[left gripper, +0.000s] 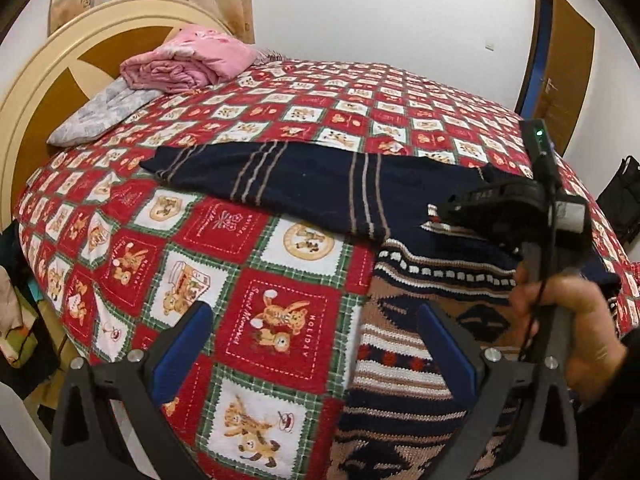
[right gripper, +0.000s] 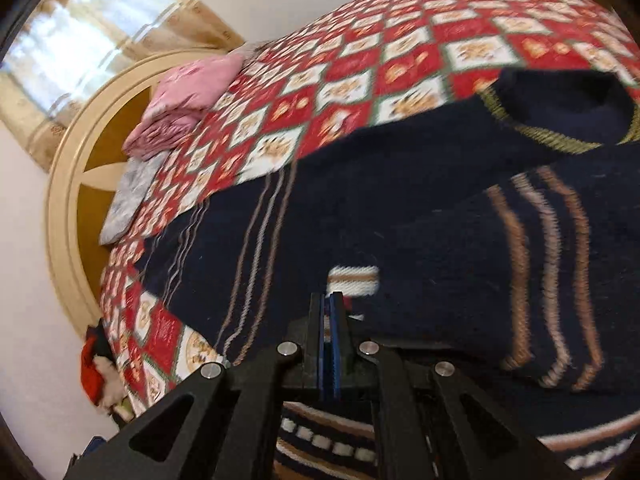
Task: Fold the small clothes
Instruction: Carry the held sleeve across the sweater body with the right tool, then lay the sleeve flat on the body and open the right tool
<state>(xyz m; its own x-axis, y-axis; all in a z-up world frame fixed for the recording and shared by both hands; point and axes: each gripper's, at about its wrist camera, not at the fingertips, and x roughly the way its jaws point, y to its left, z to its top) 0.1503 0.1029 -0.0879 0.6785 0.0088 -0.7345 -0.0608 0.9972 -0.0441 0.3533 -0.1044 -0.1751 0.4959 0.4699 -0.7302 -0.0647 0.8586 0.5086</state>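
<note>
A navy knit sweater [left gripper: 320, 188] with tan stripes and a brown, white and navy patterned body [left gripper: 404, 360] lies spread on the bed. One sleeve stretches left across the quilt. My left gripper [left gripper: 316, 344] is open and empty, low over the quilt at the sweater's left edge. My right gripper [right gripper: 330, 300] is shut, its fingers pressed together over the navy fabric [right gripper: 400, 220]; whether cloth is pinched between them I cannot tell. It also shows in the left wrist view [left gripper: 452, 210], held by a hand, above the sweater's right part.
The bed has a red and white bear-print quilt [left gripper: 248, 280]. A folded pink blanket [left gripper: 188, 62] and a grey pillow [left gripper: 100, 114] lie by the round wooden headboard [left gripper: 36, 92]. A brown door [left gripper: 560, 64] stands at the far right.
</note>
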